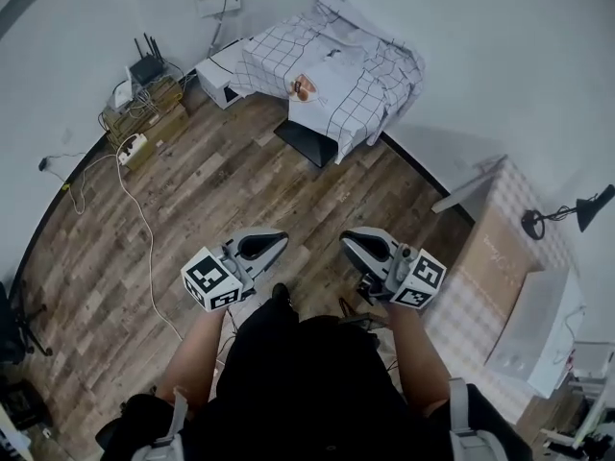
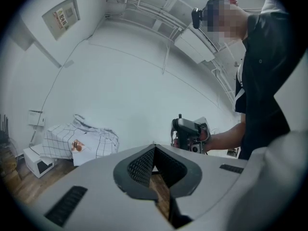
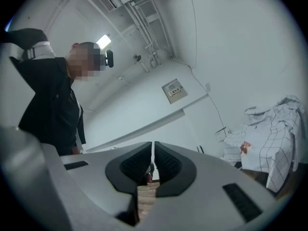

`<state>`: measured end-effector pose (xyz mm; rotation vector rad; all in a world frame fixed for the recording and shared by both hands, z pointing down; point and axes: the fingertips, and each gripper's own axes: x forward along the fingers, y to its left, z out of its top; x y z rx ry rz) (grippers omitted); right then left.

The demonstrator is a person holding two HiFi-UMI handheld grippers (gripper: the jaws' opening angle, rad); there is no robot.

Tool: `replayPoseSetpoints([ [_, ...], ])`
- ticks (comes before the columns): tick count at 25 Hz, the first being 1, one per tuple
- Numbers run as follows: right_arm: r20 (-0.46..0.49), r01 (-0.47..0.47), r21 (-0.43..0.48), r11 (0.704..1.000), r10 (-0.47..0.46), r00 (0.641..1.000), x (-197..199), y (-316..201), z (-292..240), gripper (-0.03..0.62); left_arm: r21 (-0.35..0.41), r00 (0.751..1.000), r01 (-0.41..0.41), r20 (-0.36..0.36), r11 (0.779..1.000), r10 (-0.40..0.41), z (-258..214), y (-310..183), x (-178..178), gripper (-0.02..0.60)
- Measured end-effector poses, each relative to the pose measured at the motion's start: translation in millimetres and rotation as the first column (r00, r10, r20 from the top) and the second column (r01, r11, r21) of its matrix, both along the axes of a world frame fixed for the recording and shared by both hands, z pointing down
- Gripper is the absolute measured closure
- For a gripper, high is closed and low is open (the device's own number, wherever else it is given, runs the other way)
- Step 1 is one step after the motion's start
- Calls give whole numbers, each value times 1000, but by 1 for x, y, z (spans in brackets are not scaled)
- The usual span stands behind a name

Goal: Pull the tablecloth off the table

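A white tablecloth with a black grid drapes a small table against the far wall; it also shows as the checked cloth at the left and as the same cloth at the right edge. Both grippers are held low in front of the person, far from the cloth. My left gripper is shut with nothing between its jaws. My right gripper is shut too, empty, its pads meeting. In the left gripper view the right gripper appears in the person's hand.
Wooden floor lies between me and the table. A white box sits left of the table, a dark flat item under it. Cardboard with a router and cables stands at left. Boxes and a lamp crowd the right.
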<state>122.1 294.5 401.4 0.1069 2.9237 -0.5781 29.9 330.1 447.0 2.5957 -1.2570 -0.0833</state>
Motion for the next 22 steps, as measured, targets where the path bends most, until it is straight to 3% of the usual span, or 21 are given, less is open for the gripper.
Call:
replayPoseSetpoints([
  [4, -2, -50, 44, 998, 50, 999, -26, -39, -2, 566, -8, 1000, -26, 10, 1000, 26, 8, -42, -33, 571],
  [6, -28, -86, 50, 995, 87, 996, -31, -60, 5, 436, -15, 999, -34, 1, 999, 34, 12, -62, -40, 571],
  [7, -35, -101, 50, 994, 103, 994, -33, -72, 8, 416, -18, 999, -38, -2, 999, 38, 13, -74, -43, 571],
  [13, -34, -149, 38, 988, 150, 988, -54, -149, 25, 416, -51, 997, -79, 0, 996, 79, 29, -141, -57, 571],
  [22, -81, -92, 91, 992, 100, 992, -107, -297, 35, 416, -108, 994, -93, 48, 990, 99, 33, -291, -89, 571],
])
